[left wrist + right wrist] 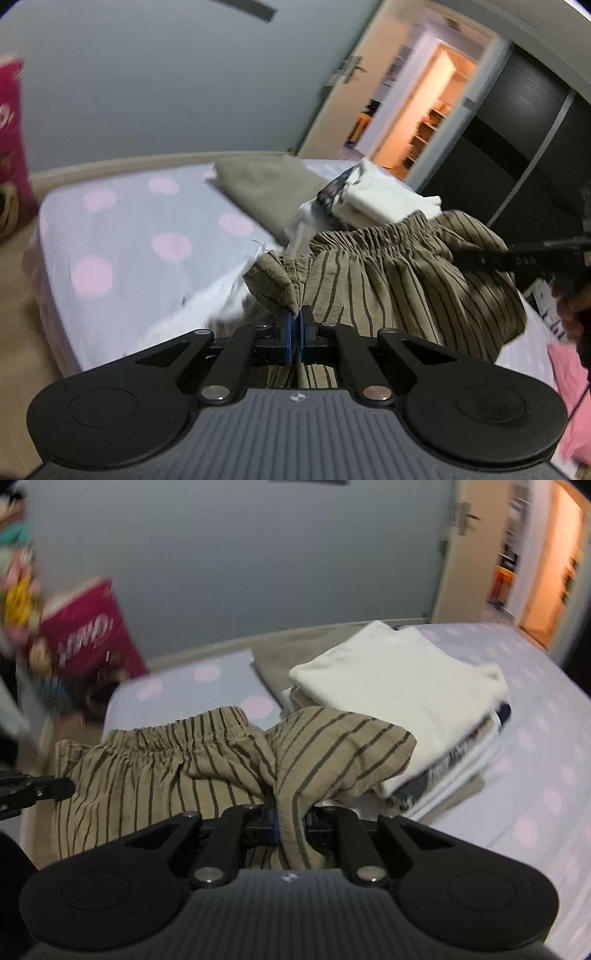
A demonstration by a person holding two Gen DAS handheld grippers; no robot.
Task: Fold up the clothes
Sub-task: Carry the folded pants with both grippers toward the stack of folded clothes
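Both views are blurred, so small details are hard to read. In the left wrist view the right side is cut off: of the right gripper (476, 254) only a dark bar shows, and the hand behind it is a dark smear. In the right wrist view the left gripper (72, 788) is only a black tip at the left edge. The lower part of the striped shorts (388, 280) is hidden behind each gripper body.

There is one pair of shorts, tan with dark stripes and an elastic waistband. It hangs in the air above the bed (140, 229), stretched between the two grippers. The left gripper (294, 325) has its jaws closed narrowly on a corner of the cloth. The right gripper (291, 821) has its jaws pressed on a thick bunch of the same shorts (207, 760).

Behind the shorts lies one stack of folded clothes (402, 679). I count a cream piece on top, some dark and white layers under it, and one olive piece (266, 184) at the bottom; the exact number is not clear. One magenta box (92, 627) stands left of the bed, its print unreadable.
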